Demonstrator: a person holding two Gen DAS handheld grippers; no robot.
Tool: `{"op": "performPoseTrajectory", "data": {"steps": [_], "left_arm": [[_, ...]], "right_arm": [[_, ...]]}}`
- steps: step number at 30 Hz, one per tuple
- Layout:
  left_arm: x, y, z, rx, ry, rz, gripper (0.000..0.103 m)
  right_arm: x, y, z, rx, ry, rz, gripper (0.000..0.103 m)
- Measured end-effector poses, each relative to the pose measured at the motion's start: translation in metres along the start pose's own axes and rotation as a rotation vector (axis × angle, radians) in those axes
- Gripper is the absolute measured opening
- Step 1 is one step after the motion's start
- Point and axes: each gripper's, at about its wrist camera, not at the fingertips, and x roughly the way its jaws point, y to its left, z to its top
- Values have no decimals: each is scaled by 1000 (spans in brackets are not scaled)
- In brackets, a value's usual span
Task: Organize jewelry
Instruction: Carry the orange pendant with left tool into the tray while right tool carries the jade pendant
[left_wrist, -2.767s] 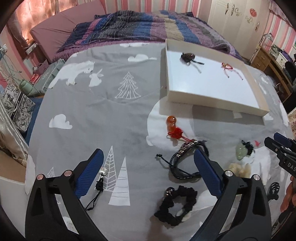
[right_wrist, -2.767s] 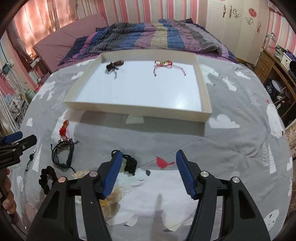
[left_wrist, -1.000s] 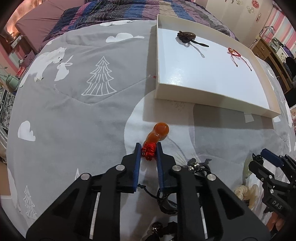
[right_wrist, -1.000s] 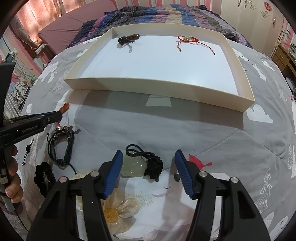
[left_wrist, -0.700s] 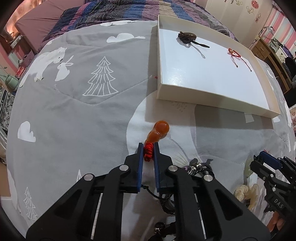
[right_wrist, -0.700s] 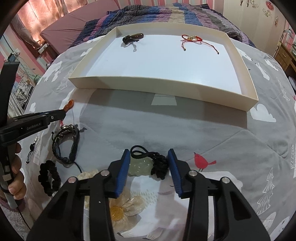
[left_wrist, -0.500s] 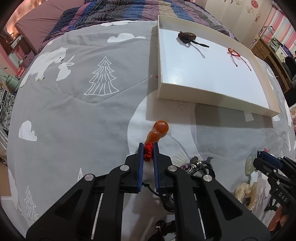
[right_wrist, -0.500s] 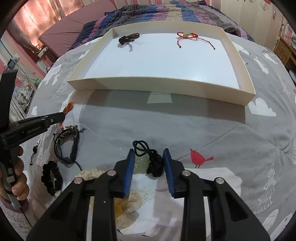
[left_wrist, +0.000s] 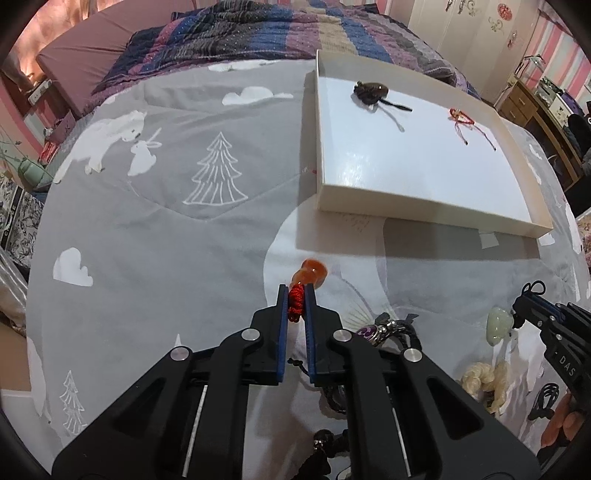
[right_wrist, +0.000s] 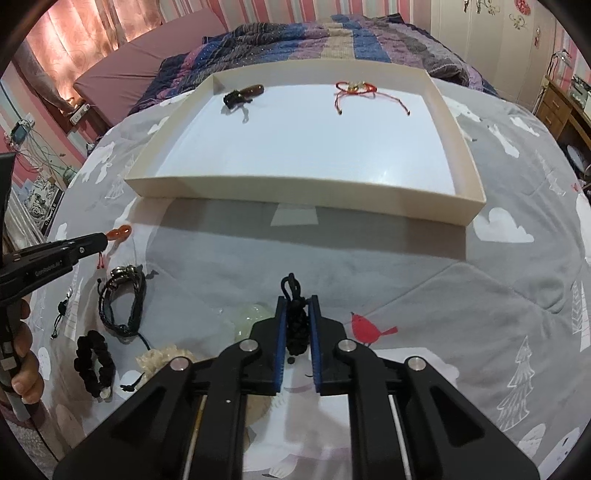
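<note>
Left gripper (left_wrist: 296, 295) clamped on the red knot of the orange gourd pendant (left_wrist: 314, 272); right gripper (right_wrist: 296, 310) jaws closing on the black knotted cord (right_wrist: 297, 325) of the jade pendant (right_wrist: 251, 317) lying on the bedspread (right_wrist: 406, 280)

Your left tool (left_wrist: 296, 291) points steeply down, its blue pads clamped on a red knot (left_wrist: 295, 301). Your right tool (right_wrist: 297, 306), equally tilted, is closing its jaws around a black braided cord (right_wrist: 297, 325) between them.

Tray (right_wrist: 303, 192) on the bedspread (right_wrist: 369, 258), two bracelets inside at its far end, loose jewelry (right_wrist: 122, 302) before it.
</note>
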Motion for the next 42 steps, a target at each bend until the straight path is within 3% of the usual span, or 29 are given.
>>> {"op": "performPoseTrajectory", "data": {"steps": [13, 24, 29, 42], "left_arm": [[-38, -18, 15, 37, -62, -7, 6], [-71, -54, 71, 84, -129, -43, 6], [-54, -74, 108, 83, -109, -57, 6], [40, -118, 180, 95, -41, -93, 6]], "right_arm": [[-32, -2, 25, -17, -73, -5, 10], [-70, -9, 91, -14, -181, -33, 10], [-54, -18, 127, 6, -178, -68, 10], [26, -54, 196, 41, -135, -123, 10]]}}
